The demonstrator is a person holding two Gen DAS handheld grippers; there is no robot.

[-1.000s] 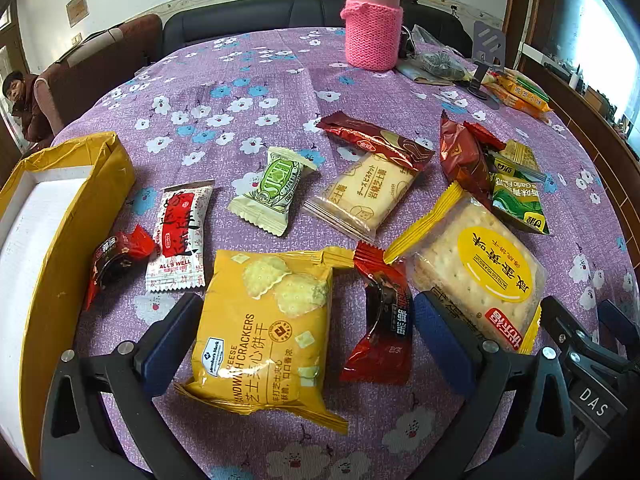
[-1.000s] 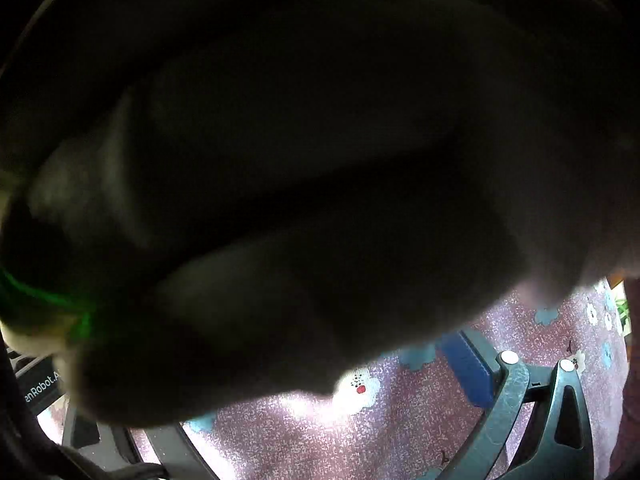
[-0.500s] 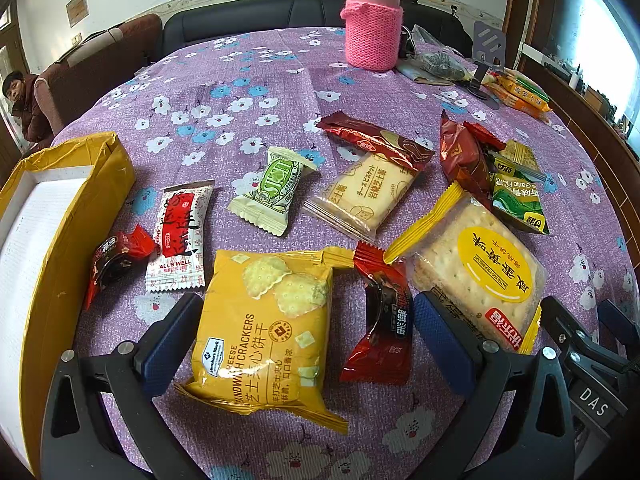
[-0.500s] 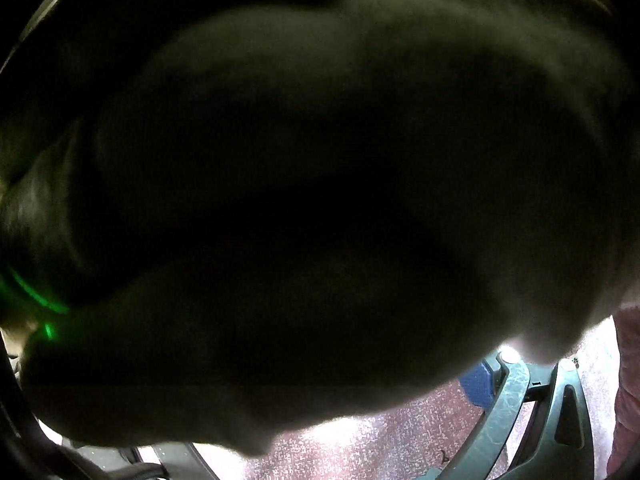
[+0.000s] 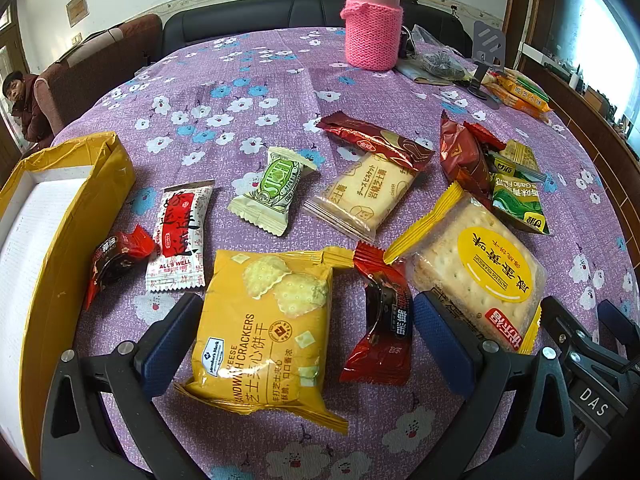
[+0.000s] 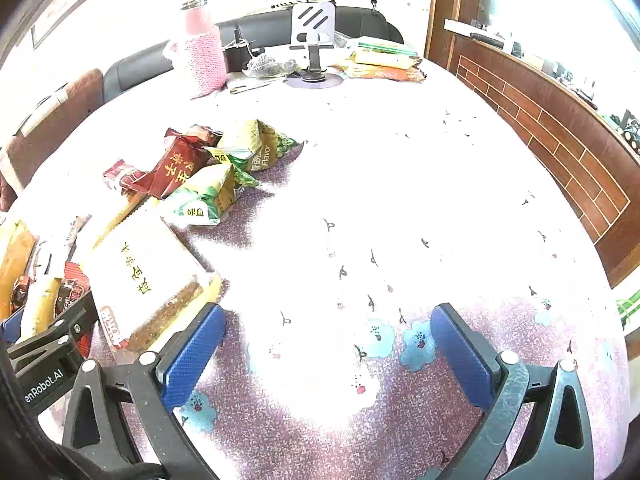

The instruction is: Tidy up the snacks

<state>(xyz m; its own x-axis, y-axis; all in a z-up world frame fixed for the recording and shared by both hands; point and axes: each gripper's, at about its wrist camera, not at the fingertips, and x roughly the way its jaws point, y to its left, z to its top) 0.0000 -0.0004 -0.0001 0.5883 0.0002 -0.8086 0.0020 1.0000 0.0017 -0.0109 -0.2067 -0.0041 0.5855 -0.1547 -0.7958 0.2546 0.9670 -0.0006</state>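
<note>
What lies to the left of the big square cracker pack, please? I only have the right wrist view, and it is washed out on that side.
Observer: A yellow rectangular foil pack of cheese sandwich crackers lies flat on the cloth between the fingers of the open left claw, not gripped.
Operator: Thank you. Is there a container for the snacks?
Observer: Yes, an open yellow cardboard box sits at the far left. The white inside that shows holds no snacks.
Operator: Is anything lying close to it?
Observer: A small red-and-black foil candy lies right beside the box wall, next to a white-and-red flat sachet.
</note>
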